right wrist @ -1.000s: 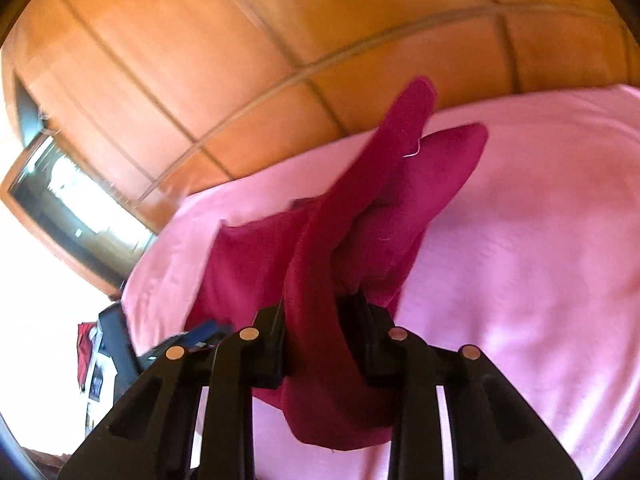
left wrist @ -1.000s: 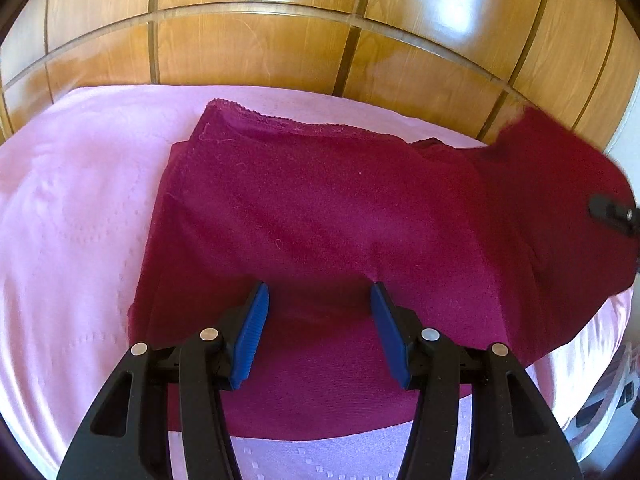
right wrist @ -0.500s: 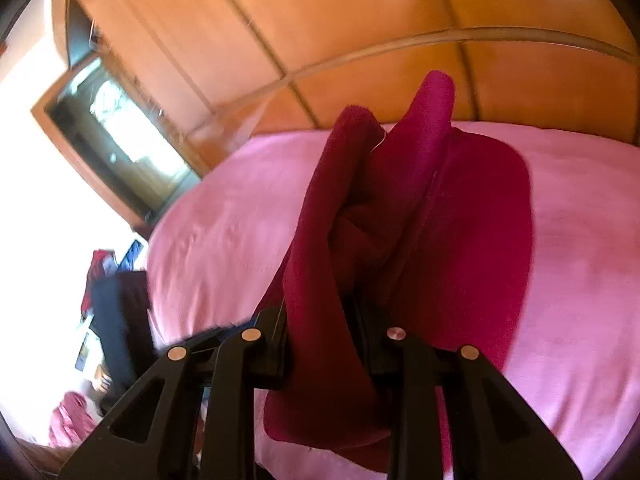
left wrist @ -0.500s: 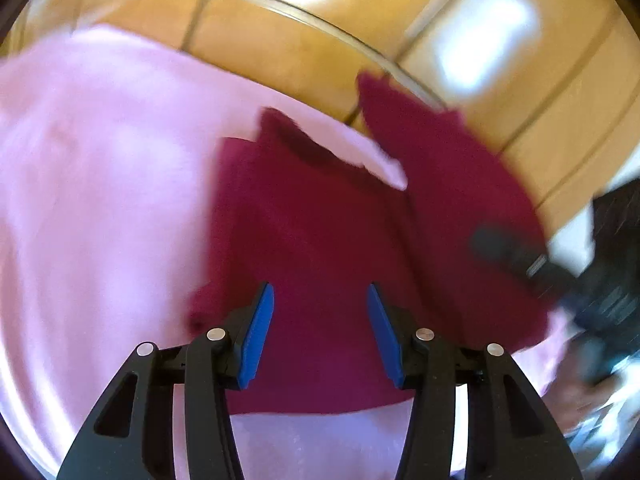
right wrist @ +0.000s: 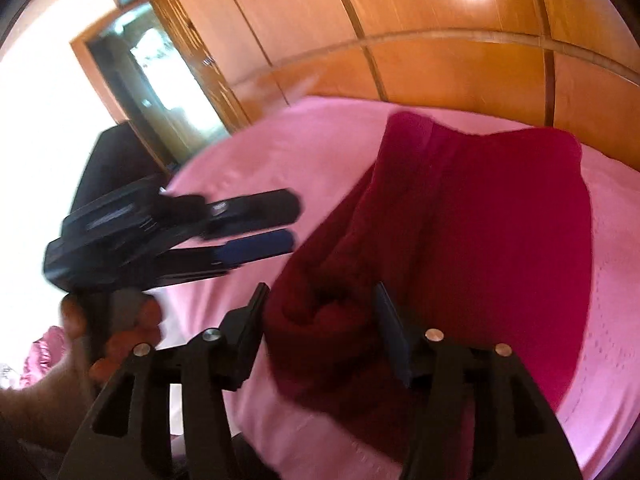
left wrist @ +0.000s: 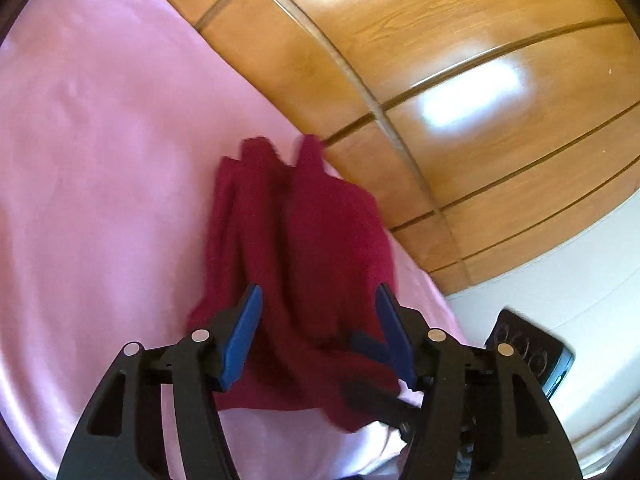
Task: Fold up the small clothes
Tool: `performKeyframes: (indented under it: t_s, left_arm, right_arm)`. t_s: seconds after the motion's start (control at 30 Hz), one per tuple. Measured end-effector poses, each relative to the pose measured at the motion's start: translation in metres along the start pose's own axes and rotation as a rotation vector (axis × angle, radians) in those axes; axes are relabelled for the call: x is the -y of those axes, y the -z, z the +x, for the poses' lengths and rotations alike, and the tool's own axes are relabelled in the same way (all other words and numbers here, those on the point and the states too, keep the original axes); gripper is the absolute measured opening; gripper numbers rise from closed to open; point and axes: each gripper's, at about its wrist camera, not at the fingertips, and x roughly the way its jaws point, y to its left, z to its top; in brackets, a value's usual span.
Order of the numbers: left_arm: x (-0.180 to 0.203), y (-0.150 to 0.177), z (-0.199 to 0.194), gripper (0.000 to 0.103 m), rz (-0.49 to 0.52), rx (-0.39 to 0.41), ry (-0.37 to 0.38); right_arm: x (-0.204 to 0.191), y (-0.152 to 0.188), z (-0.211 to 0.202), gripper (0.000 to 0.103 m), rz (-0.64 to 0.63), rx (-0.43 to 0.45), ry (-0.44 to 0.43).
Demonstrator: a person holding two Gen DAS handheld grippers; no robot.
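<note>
I have the dark red garment [right wrist: 480, 216] lying on the pink bedsheet [left wrist: 100, 160], doubled over lengthwise with a thick rolled bunch of cloth at its near end; the wooden panelled wall [left wrist: 460, 80] runs just behind the bed. My right gripper [right wrist: 320, 320] is opening, and that bunch sits between its jaws; the pads look to have let go, since a gap shows on each side of the cloth. My left gripper [left wrist: 316, 320] is opening too, nothing pinched, its blue pads [left wrist: 244, 332] hovering over the near edge of the fold.

As I judge it, the step is releasing the folded-over half; to do it well I should draw the right gripper straight back and low so the fabric does not drag with the fingers; then press the bunched end flat and square the edges before attempting the next fold; the roll could spring open otherwise.
</note>
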Motion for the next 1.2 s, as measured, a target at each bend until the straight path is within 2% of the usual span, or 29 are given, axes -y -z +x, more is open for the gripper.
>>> performKeyframes:
  t_s: [0.1, 0.2, 0.27, 0.37, 0.43, 0.53, 0.57, 0.6, 0.63, 0.67, 0.7, 0.8, 0.87, 0.93, 1.03, 1.07, 1.1, 1.2]
  left_arm:
    - [0.004, -0.003, -0.002, 0.065, 0.007, -0.014, 0.008]
    - [0.006, -0.004, -0.004, 0.065, -0.016, -0.057, 0.01]
    - [0.015, -0.003, -0.003, 0.067, 0.011, -0.078, -0.009]
    - [0.026, 0.0, 0.009, 0.068, 0.044, -0.143, -0.051]
    - [0.035, 0.005, 0.022, 0.068, 0.084, -0.182, -0.109]
    - [0.043, 0.013, 0.037, 0.067, 0.129, -0.194, -0.205]
    - [0.045, 0.014, 0.041, 0.045, 0.148, -0.193, -0.229]
    - [0.048, 0.015, 0.045, 0.018, 0.179, -0.192, -0.263]
    - [0.052, 0.013, 0.05, 0.016, 0.216, -0.176, -0.314]
    - [0.052, 0.01, 0.049, 0.008, 0.227, -0.154, -0.328]
    - [0.051, 0.009, 0.044, 0.007, 0.235, -0.135, -0.328]
    - [0.041, 0.007, 0.027, 0.007, 0.269, -0.081, -0.408]
    - [0.021, 0.013, 0.03, 0.007, 0.26, -0.092, -0.478]
    - [0.004, 0.026, 0.043, 0.008, 0.228, -0.123, -0.498]
    - [0.022, 0.036, 0.041, 0.011, 0.313, -0.069, -0.535]
    - [0.029, 0.036, 0.038, 0.024, 0.323, -0.054, -0.534]
    - [0.035, 0.034, 0.034, 0.027, 0.333, -0.031, -0.538]
    - [0.058, 0.024, 0.021, 0.027, 0.393, 0.066, -0.546]
  right_arm:
    - [0.008, 0.016, -0.032, 0.055, 0.017, 0.021, -0.054]
    - [0.012, 0.031, -0.051, 0.056, 0.025, 0.026, -0.026]
    - [0.021, 0.043, -0.062, 0.057, 0.04, 0.024, 0.017]
    - [0.037, 0.059, -0.071, 0.056, 0.076, 0.02, 0.081]
    - [0.046, 0.066, -0.073, 0.056, 0.1, 0.026, 0.12]
    - [0.046, 0.063, -0.072, 0.055, 0.108, 0.042, 0.151]
    - [0.047, 0.066, -0.074, 0.055, 0.103, 0.048, 0.154]
    - [0.047, 0.065, -0.072, 0.055, 0.098, 0.051, 0.155]
    - [0.045, 0.064, -0.067, 0.055, 0.092, 0.05, 0.158]
    - [0.043, 0.062, -0.064, 0.055, 0.088, 0.045, 0.158]
    - [0.041, 0.062, -0.06, 0.055, 0.084, 0.041, 0.154]
    - [0.032, 0.061, -0.049, 0.056, 0.059, 0.026, 0.14]
    - [0.028, 0.065, -0.034, 0.056, 0.053, -0.007, 0.145]
    - [0.032, 0.068, -0.021, 0.056, 0.066, -0.02, 0.158]
    - [0.035, 0.066, -0.019, 0.056, 0.067, -0.025, 0.174]
    - [0.037, 0.064, -0.022, 0.058, 0.066, -0.034, 0.167]
    - [0.038, 0.06, -0.027, 0.06, 0.062, -0.052, 0.145]
    - [0.043, 0.048, -0.048, 0.062, 0.076, -0.04, 0.108]
